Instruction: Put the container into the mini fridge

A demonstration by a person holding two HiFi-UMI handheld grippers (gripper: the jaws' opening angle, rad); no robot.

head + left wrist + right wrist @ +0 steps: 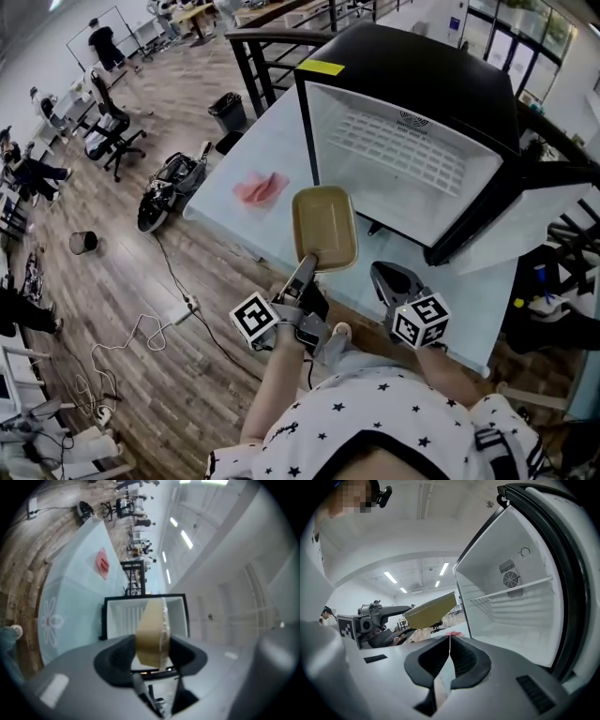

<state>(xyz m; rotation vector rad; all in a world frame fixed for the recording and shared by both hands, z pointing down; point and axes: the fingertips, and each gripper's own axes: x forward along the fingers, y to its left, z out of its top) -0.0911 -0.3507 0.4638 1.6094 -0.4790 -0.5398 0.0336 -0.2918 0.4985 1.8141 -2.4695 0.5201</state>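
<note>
Table (267, 145): stood right of the open floor; bore the mini fridge and 1 cloth.
Mini fridge (412, 56): on the table's far part, opening turned toward the person.
Door (525, 211): swung out at the fridge's right side.
Shelf (412, 150): 1, inside the mini fridge, across its cavity.
Cloth (261, 187): lay on the table, left of the fridge, apart from it.
Container (324, 228): above the table, just before the fridge opening, outside it.
Left gripper (312, 258): behind the container on the person's side, at its near edge.
Right gripper (386, 278): right of the left gripper, near it, right of the container.
Bin (227, 111): on the floor beyond the table's far left corner.
Cables (141, 328): on the floor, left of the table.
</note>
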